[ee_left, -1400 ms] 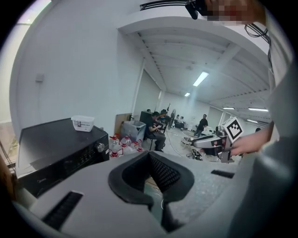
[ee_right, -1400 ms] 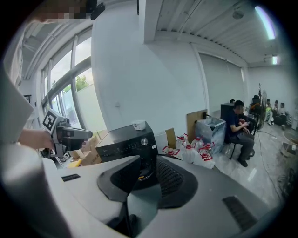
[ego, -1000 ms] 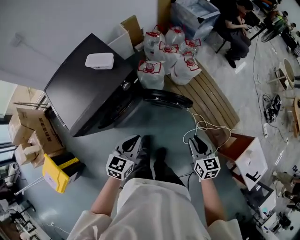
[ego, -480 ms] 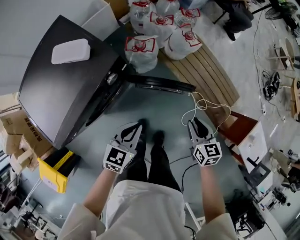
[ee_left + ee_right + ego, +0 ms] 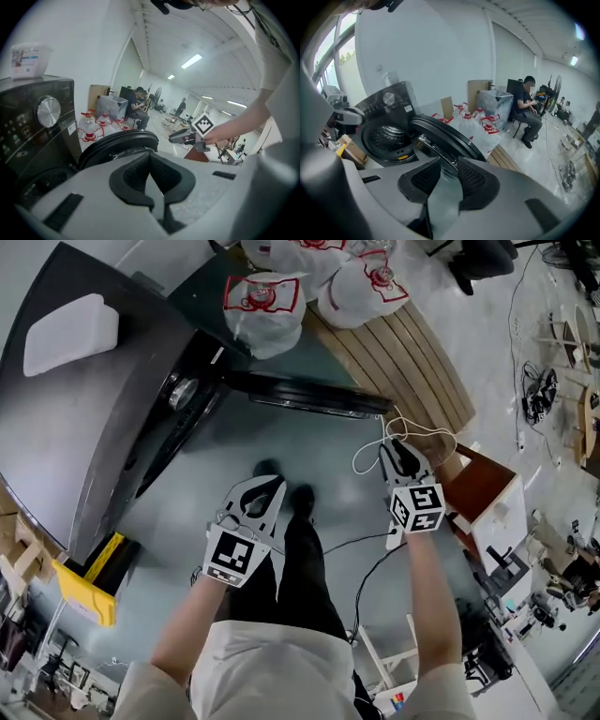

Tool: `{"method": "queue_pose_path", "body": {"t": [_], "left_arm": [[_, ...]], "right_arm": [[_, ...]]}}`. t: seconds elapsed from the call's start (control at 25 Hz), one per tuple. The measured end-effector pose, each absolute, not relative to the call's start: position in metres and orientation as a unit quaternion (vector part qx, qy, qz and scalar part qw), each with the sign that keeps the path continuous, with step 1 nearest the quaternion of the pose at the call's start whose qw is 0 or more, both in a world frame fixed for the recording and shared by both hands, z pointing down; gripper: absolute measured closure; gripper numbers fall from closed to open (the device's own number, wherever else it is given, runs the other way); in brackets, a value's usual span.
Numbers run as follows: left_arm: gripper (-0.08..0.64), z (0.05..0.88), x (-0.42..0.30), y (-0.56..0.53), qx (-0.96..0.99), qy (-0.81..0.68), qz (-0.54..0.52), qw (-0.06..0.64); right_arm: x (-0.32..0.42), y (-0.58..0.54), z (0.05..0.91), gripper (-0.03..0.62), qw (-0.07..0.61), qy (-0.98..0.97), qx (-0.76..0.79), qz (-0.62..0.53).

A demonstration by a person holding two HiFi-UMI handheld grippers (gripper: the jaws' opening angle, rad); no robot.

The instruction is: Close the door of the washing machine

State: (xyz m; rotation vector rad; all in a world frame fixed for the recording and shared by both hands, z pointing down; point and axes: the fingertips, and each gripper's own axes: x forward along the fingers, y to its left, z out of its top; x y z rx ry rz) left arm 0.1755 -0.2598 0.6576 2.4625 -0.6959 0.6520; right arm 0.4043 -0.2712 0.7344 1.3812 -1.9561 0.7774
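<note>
The dark front-loading washing machine (image 5: 94, 409) stands at the upper left of the head view. Its round door (image 5: 309, 395) is swung wide open, sticking out to the right. My left gripper (image 5: 272, 486) is shut and empty, hanging in front of the machine, short of the door (image 5: 119, 143). My right gripper (image 5: 394, 448) is just below the door's free end and not touching it; its jaws are opening with nothing between them. In the right gripper view the door (image 5: 445, 138) lies straight past the jaws (image 5: 449, 164), and the drum opening (image 5: 389, 138) is at the left.
A white box (image 5: 70, 334) lies on the machine's top. Several water bottles (image 5: 267, 301) and a wooden pallet (image 5: 403, 352) are behind the door. A white cable (image 5: 412, 437) lies on the floor by my right gripper. A yellow box (image 5: 89, 582) is at the left.
Both grippers have come down and forward toward the open door. The right one is now close to the door's free end. The machine fills more of the head view.
</note>
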Motion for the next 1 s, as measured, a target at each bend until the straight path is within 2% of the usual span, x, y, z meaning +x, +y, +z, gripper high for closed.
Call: {"method": "queue_pose_path", "body": {"t": [0.4,0.68,0.84,1.0], "left_arm": [[0.551,0.725,0.210,-0.256,0.894,-0.248,0.244,0.281],[0.551,0.764,0.205,-0.238,0.886,-0.250,0.261,0.292],[0.551,0.784,0.197,-0.224,0.863,-0.274,0.272,0.327],[0.551,0.792,0.200,-0.217,0.871,-0.271,0.277,0.302]], "right_arm": [[0.481,-0.315,0.837,0.460,0.434,-0.717,0.487,0.244],[0.497,-0.335,0.876,0.445,0.499,-0.734,0.418,0.192],[0.493,-0.340,0.883,0.442,0.519,-0.755,0.370,0.157],[0.486,-0.337,0.888,0.461,0.525,-0.771,0.338,0.127]]}}
